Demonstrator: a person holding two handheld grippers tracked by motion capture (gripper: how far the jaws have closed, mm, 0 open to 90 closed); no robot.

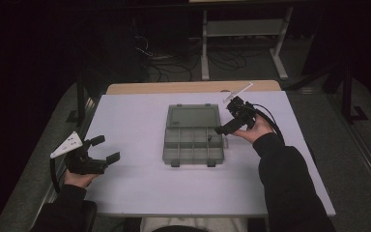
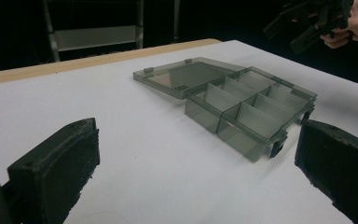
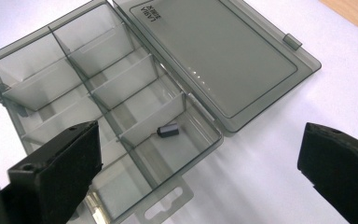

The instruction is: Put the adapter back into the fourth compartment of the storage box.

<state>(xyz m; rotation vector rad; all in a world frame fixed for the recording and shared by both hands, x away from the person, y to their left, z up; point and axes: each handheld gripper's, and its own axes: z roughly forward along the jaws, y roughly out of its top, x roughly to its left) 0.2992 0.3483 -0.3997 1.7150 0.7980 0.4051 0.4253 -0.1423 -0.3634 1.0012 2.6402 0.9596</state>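
A grey see-through compartment box (image 1: pixel 165 145) lies open at the table's middle, its lid (image 1: pixel 193 117) laid flat on the far side. One small dark cylindrical part (image 3: pixel 168 130) rests in a compartment near the hinge at the box's right end. My right gripper (image 1: pixel 228 117) hovers just right of the box, above the table, open and empty; in the right gripper view (image 3: pixel 200 163) its jaws frame that end of the box (image 3: pixel 121 74). My left gripper (image 1: pixel 105 149) sits open and empty near the table's left edge, pointing at the box (image 2: pixel 251 112) from a distance.
The white tabletop (image 1: pixel 135 188) has bare room all around the box. A wooden strip (image 1: pixel 193 87) runs along its far edge. Beyond it stand a metal frame (image 1: pixel 244 29) and floor cables (image 1: pixel 169 63). The other gripper (image 2: pixel 307 23) is at the top right of the left gripper view.
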